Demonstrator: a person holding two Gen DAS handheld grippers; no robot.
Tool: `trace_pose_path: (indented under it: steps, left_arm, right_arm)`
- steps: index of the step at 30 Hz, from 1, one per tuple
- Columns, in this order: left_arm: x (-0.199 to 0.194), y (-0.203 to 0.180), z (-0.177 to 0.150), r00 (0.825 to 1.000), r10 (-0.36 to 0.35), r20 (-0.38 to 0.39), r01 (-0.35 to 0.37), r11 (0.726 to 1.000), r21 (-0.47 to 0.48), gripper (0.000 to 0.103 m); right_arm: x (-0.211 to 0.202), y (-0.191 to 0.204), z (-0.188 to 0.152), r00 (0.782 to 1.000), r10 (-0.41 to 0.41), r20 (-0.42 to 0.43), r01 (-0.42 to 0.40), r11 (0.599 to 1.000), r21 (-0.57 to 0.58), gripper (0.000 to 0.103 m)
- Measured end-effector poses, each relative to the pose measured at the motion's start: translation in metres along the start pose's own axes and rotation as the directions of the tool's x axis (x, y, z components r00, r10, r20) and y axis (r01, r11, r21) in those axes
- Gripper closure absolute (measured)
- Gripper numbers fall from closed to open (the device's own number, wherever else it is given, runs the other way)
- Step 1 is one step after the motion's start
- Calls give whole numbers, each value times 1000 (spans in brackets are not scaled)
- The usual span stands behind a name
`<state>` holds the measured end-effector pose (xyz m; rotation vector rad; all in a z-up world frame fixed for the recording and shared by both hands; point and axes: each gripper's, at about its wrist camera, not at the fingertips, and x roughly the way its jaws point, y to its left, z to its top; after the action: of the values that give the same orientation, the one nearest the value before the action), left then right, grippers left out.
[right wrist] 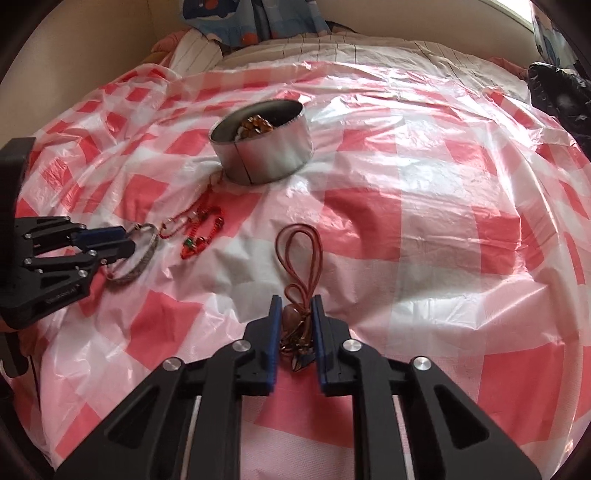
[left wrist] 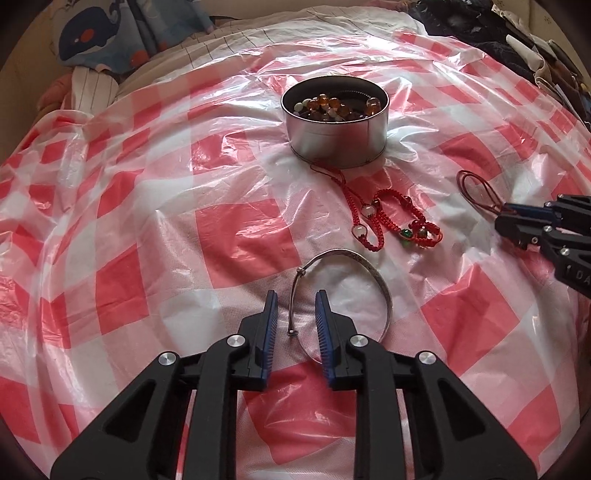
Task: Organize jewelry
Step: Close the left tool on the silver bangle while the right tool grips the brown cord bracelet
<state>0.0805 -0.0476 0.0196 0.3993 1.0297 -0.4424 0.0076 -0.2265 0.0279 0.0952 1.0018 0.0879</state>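
Note:
A silver bangle (left wrist: 380, 284) lies on the red-and-white checked plastic sheet (left wrist: 240, 240). My left gripper (left wrist: 295, 306) stands open over it, the bangle's thin knobbed end between the pads without touching them. My right gripper (right wrist: 295, 306) is shut on the brown bead pendant (right wrist: 289, 315) of a brown cord necklace (right wrist: 299, 243), whose loops trail ahead on the sheet. Red braided bracelets (left wrist: 391, 221) lie between the bangle and a round metal tin (left wrist: 332, 144) that holds amber and white beads. The left wrist view shows the right gripper (left wrist: 502, 218) at the right, on the cord (left wrist: 476, 188).
The sheet covers a soft, wrinkled bed. A whale-print pillow (left wrist: 92, 40) and striped bedding lie at the far left, dark clothes (left wrist: 498, 29) at the far right. A black bag (right wrist: 557, 92) sits at the right edge of the right wrist view.

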Motion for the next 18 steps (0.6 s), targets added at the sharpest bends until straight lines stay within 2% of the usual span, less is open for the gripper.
trace_pose_path:
  steps: [3,4,5,7,8,11,12,13,14,15,16,18]
  left_arm:
    - [0,1,0,1000,7,0,-7,1000,0,79]
    - [0,2,0,1000,8,0,-8,1000,-3,76]
    - [0,2,0,1000,9,0,-9,1000,-4,75]
    - [0,2,0,1000,23,2,-23,1000,-3,58]
    - [1,2,-1,999,33,1,-33,999,-6,55]
    - [1,2,-1,999,37,3,-37,999,-4,54]
    - [1,2,-1,999,36,6,-36,999,0,56]
    - [0,1,-1,1000,25,8,-25,1000,10,73]
    - [0,-2,-1,1000,11,4,-11,999,32,86]
    - [-1,-6,-1,1000,23,4,-23,998,50,101]
    - [-3,-9,0,1000,24,15,-25,998,63,101]
    - [-11,-9,2,999,-18,39,16,999,44,101]
  right_arm:
    - [-9,1,3,999,25,40,-26,1000,3,86]
    - [-8,-1,4,999,18,40,-19,1000,11,83]
    - [-6,-3,4,999,16,30,-17,1000,22,69]
    - [-5,-6,5,1000,6,28,-7,999,41,52]
    - [-6,-6,5,1000,-2,28,1,999,37,51]
    - [2,-5,3,1000,-9,-6,9,999,31,51]
    - [9,-4,1,999,-17,-33,18,1000,22,51]
    - [11,-2,0,999,-33,-38,33,999,6,55]
    - [10,-1,0,998,-43,-37,43,999,-4,75]
    - [9,0,0,999,-34,-35,33,999,-3,83]
    - [7,0,1,999,-19,-28,19,1000,3,86]
    - [4,2,1,1000,-2,-12,2,1000,5,86]
